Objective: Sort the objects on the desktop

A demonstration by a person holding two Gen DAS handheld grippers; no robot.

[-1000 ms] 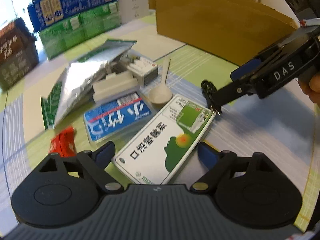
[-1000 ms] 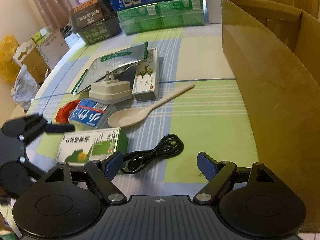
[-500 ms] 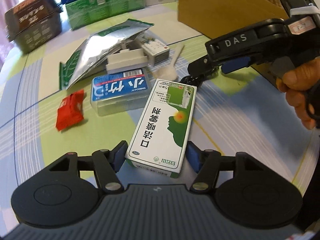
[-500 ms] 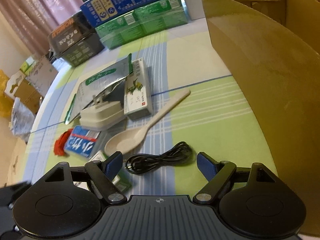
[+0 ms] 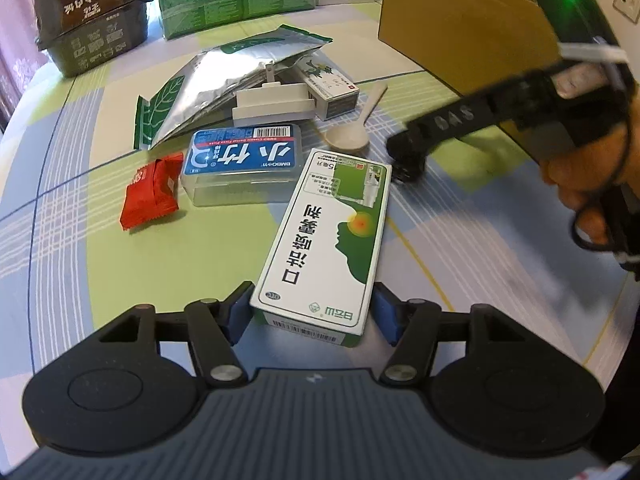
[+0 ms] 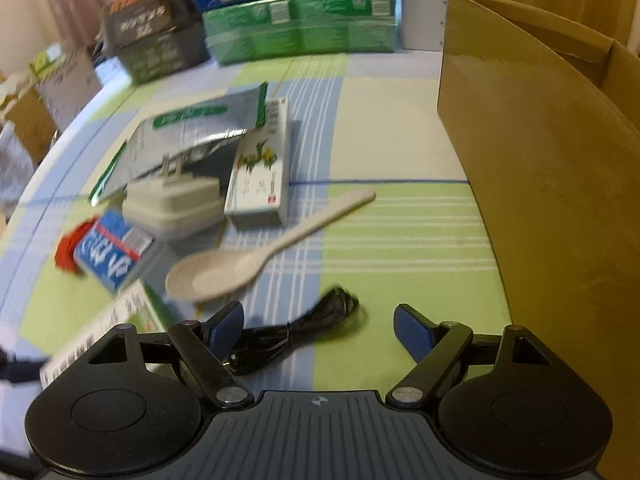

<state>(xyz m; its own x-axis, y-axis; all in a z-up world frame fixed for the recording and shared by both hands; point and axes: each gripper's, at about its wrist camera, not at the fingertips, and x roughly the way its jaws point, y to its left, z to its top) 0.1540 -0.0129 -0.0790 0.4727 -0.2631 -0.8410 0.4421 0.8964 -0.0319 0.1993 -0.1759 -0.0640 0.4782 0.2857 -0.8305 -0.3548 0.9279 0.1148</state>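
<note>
The left hand-held gripper (image 5: 312,312) was held low over the near edge of the surface (image 5: 60,240), its blue fingers (image 5: 236,312) spread on either side of the near end of the green-and-white medicine box (image 5: 326,236). Whether the pads touched the box sides cannot be told; the box lay flat on the surface. Just beyond it lay the blue-labelled clear case (image 5: 242,164), with the red packet (image 5: 150,190) beside it on the left. Farther back were the white charger (image 5: 276,106), the silver foil pouch (image 5: 224,80) and the small white carton (image 5: 330,88).

The right hand-held gripper (image 6: 318,328) was also held low, angled down toward the surface, its fingers (image 6: 414,330) spread wide and gripping nothing. In the left wrist view the person's hand (image 5: 588,184) was wrapped around its handle, and the tool was motion-blurred. The black cable (image 6: 296,332) lay coiled on the surface between the spread fingers, nearer the left one. The beige spoon (image 6: 256,258) lay just beyond the cable, bowl toward the gripper. The cardboard box (image 6: 540,168) stood at the right side of the surface. Stacked green and blue cartons (image 6: 300,24) stood along the far edge.
</note>
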